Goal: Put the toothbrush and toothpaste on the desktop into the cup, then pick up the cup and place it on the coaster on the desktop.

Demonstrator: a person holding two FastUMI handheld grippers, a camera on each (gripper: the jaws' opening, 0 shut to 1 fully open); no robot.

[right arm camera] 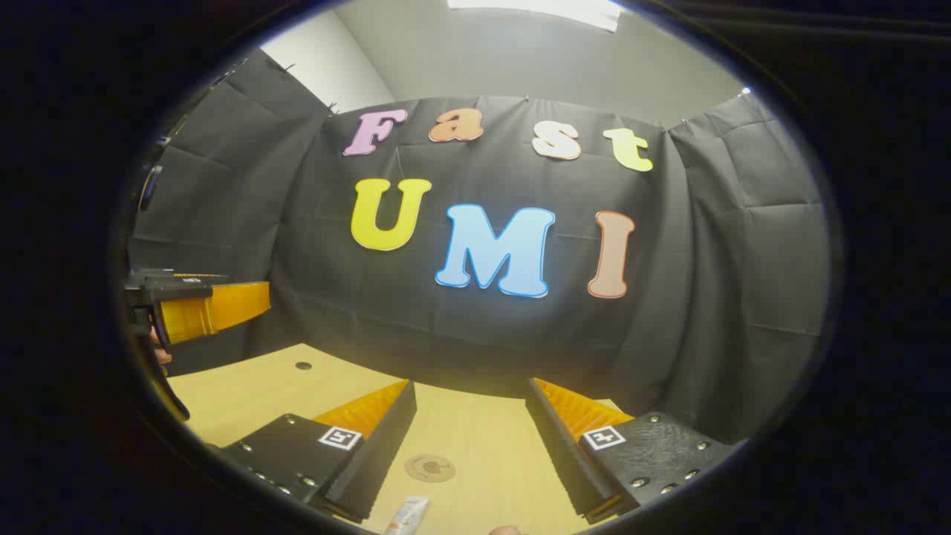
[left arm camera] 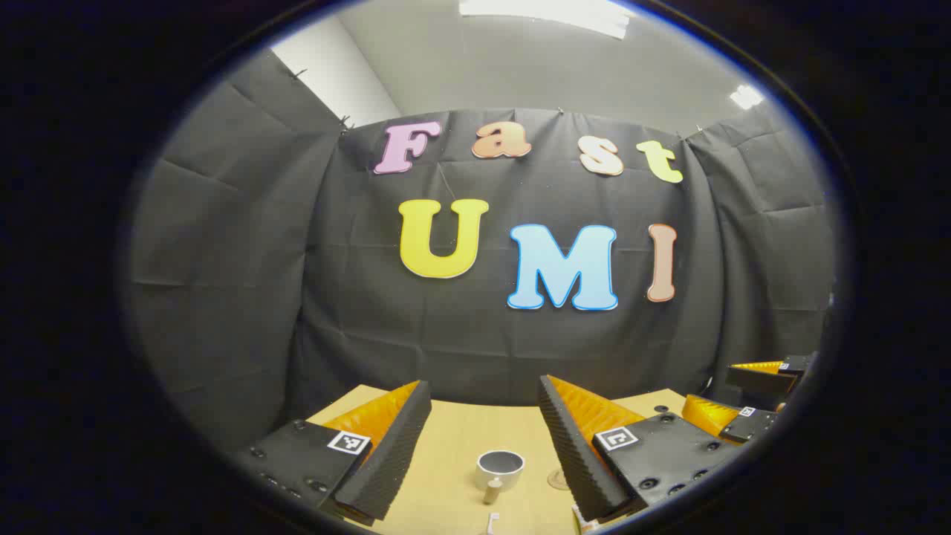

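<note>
Two grippers hang above the desktop [left arm camera: 461, 431], both spread wide and holding nothing. In the left gripper view, the left gripper [left arm camera: 483, 431] frames the cup [left arm camera: 499, 469] at bottom centre, the coaster [left arm camera: 557, 479] peeking out just right of it. In the right gripper view, the right gripper [right arm camera: 468, 431] frames the coaster [right arm camera: 429, 467] — the toothpaste [right arm camera: 407, 516] lies at the bottom edge.
</note>
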